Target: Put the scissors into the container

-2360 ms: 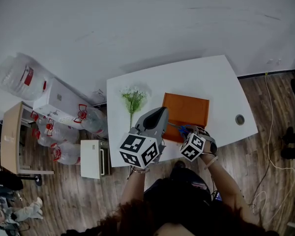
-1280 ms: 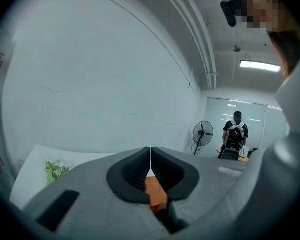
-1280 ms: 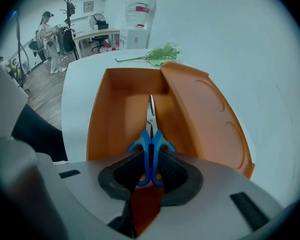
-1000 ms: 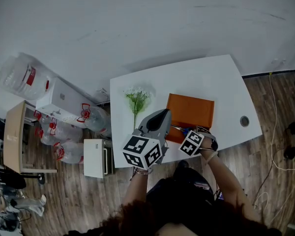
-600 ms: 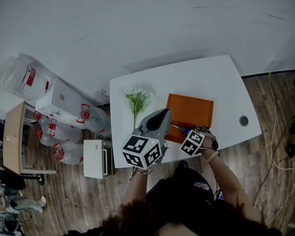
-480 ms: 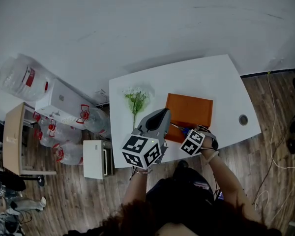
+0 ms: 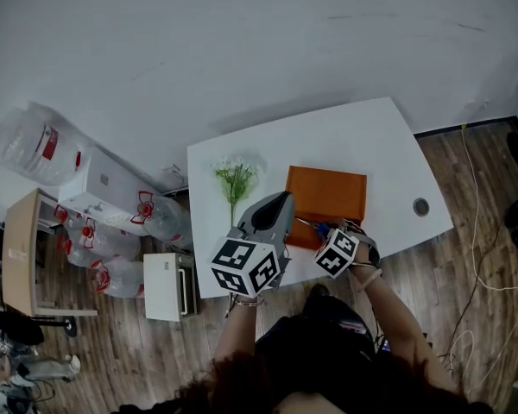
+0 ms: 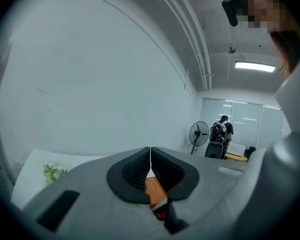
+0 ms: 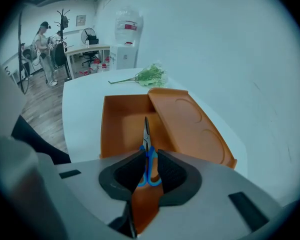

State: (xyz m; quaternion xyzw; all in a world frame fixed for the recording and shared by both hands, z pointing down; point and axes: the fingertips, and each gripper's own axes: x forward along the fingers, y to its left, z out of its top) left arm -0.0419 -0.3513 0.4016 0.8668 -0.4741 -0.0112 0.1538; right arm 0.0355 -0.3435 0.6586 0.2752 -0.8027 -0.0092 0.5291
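Note:
Blue-handled scissors (image 9: 146,135) stand between the pads of my right gripper (image 9: 150,156), blades pointing forward over the open orange container (image 9: 121,121). The jaws are closing, and the pads touch the handles on both sides. The container's lid (image 9: 190,126) leans open on its right side. In the head view the right gripper (image 7: 330,234) hovers at the near edge of the container (image 7: 328,195), the scissors (image 7: 313,226) just showing. My left gripper (image 7: 274,210) hangs left of the container, shut and empty, its pads (image 8: 140,171) meeting at the tip.
A sprig of green and white flowers (image 7: 234,177) lies on the white table (image 7: 328,141) left of the container. A round cable hole (image 7: 421,205) sits near the table's right edge. Water bottles (image 7: 34,136) and a white cabinet (image 7: 164,281) stand on the floor to the left.
Both grippers stay almost where they were, the right one at the container's near edge. Only the head view has shifted slightly.

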